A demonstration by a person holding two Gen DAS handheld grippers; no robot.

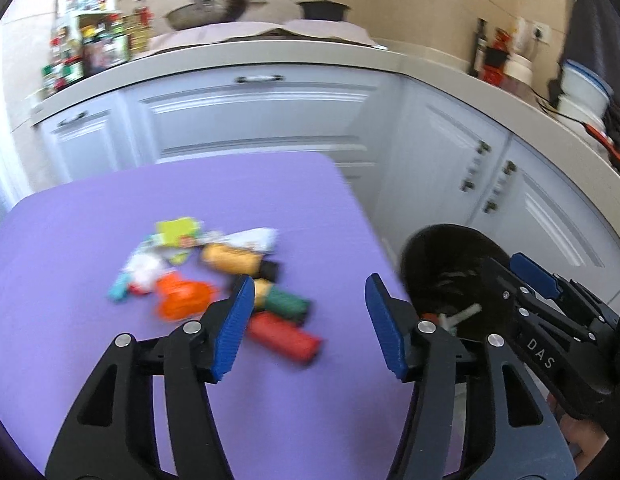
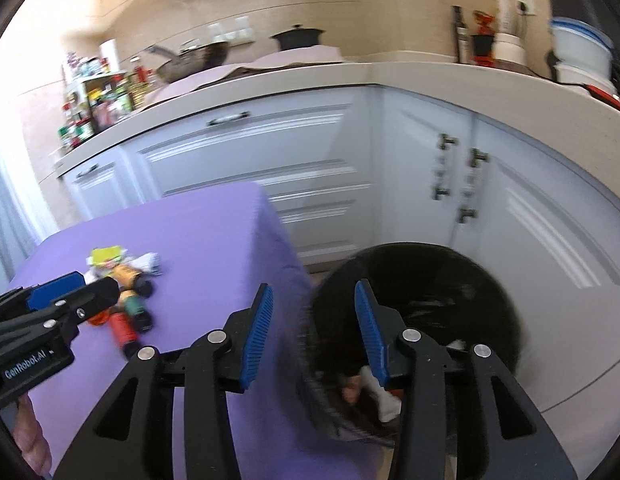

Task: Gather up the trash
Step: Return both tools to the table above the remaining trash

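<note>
A heap of trash lies on the purple table (image 1: pixel 89 208): a red tube (image 1: pixel 283 338), a green bottle (image 1: pixel 287 304), an orange cup (image 1: pixel 181 300), a yellow bottle (image 1: pixel 231 259), a lime wrapper (image 1: pixel 177 232) and white wrappers. My left gripper (image 1: pixel 310 320) is open and empty, just in front of the heap. A black bin (image 2: pixel 422 292) stands beside the table's right edge with some trash inside. My right gripper (image 2: pixel 314 336) is open and empty above the bin's near rim. The heap also shows in the right wrist view (image 2: pixel 127 300).
White kitchen cabinets (image 1: pixel 253 120) and a beige countertop (image 1: pixel 269 52) run behind and to the right. On the counter stand a spice rack (image 1: pixel 85 52), a wok (image 1: pixel 207 10), a black pot (image 1: pixel 324 8) and white containers (image 1: pixel 582 92).
</note>
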